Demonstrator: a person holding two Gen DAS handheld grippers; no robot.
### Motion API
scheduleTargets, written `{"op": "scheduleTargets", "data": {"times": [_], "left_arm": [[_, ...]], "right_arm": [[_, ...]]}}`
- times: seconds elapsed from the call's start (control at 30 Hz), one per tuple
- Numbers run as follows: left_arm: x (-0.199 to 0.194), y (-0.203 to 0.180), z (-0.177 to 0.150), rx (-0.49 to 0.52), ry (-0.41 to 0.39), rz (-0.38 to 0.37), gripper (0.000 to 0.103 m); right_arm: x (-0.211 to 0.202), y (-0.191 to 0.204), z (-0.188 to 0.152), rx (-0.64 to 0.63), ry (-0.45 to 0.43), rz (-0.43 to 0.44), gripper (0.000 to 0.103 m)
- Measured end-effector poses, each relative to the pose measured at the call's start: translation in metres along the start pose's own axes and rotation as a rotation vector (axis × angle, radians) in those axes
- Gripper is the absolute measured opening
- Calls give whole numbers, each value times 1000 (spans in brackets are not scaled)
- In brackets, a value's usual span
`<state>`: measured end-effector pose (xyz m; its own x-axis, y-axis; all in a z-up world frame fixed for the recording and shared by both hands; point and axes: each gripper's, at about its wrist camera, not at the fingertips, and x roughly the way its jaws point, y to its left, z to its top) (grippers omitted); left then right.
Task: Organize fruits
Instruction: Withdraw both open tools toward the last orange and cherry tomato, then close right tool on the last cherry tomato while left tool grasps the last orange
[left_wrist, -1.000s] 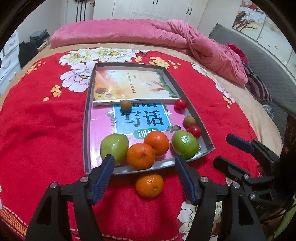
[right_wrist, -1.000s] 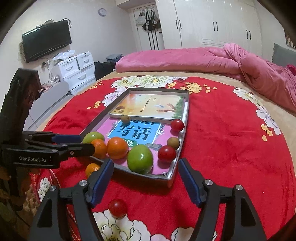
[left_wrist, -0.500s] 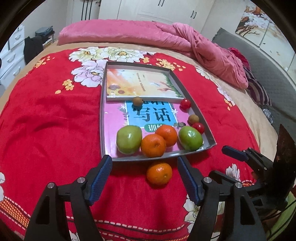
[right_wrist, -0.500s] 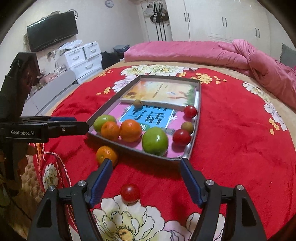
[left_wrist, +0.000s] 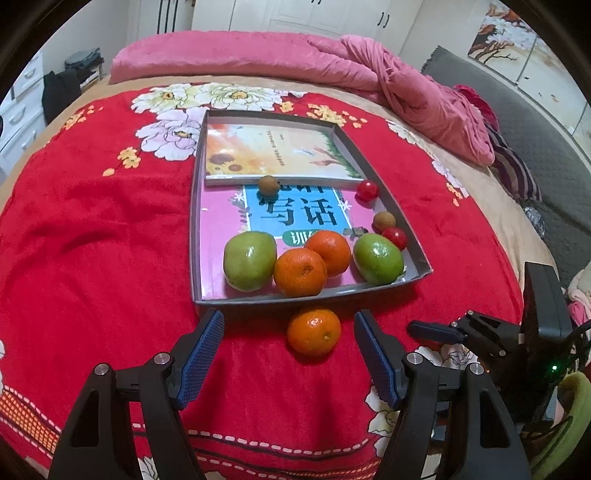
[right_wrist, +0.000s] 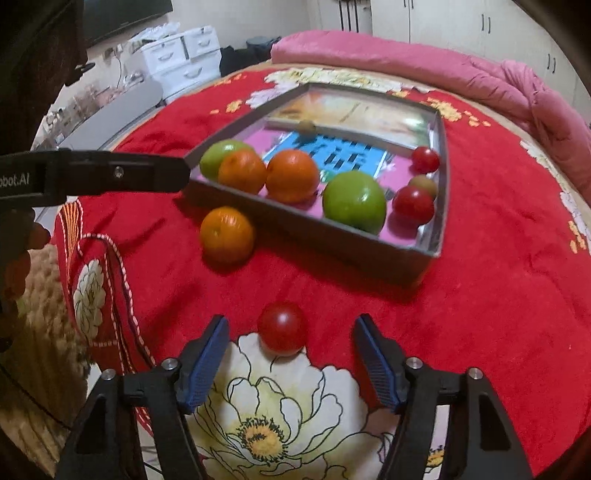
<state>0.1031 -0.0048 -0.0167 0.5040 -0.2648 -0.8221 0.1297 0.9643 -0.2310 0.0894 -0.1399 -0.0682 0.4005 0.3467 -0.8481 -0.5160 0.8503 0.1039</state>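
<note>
Left gripper (left_wrist: 289, 347) is spread wide at the bottom of its frame, a loose orange (left_wrist: 314, 331) lying on the red blanket (left_wrist: 92, 240) between its fingers, untouched, just outside the near wall of the tray (left_wrist: 195, 221). Right gripper (right_wrist: 291, 350) has just been closing but its pads remain apart, with a loose cherry tomato (right_wrist: 282, 328) between them on the blanket, not pinched. Centre frame, the shallow grey tray holds two books, two green apples (left_wrist: 250, 260), two oranges (left_wrist: 300, 272), two cherry tomatoes (left_wrist: 367, 190) and two small brown fruits (left_wrist: 268, 185). Most of the fruit crowds the tray's near end.
</note>
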Motion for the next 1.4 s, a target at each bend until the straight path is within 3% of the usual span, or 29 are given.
{"op": "scheduleTargets", "data": {"times": [0.2,0.57,0.77,1.07,1.4], "left_arm": [[9,-3,-5,4,32,-9,75],[37,-4,-18,-22,101,-27,75],[50,-3,-18,-62,121,-52,73],[63,-18,-12,-42,105,-38,45],[40,-27,-15,-5,67,-52,44]], "right_arm": [[1,2,-3,-16,4,-3,57],[7,14,0,-90,0,-24,29],[5,12,1,-85,1,-18,29],[-21,-2,6,-15,-95,12,29],[-39,-12,12,41,-183,56,29]]}}
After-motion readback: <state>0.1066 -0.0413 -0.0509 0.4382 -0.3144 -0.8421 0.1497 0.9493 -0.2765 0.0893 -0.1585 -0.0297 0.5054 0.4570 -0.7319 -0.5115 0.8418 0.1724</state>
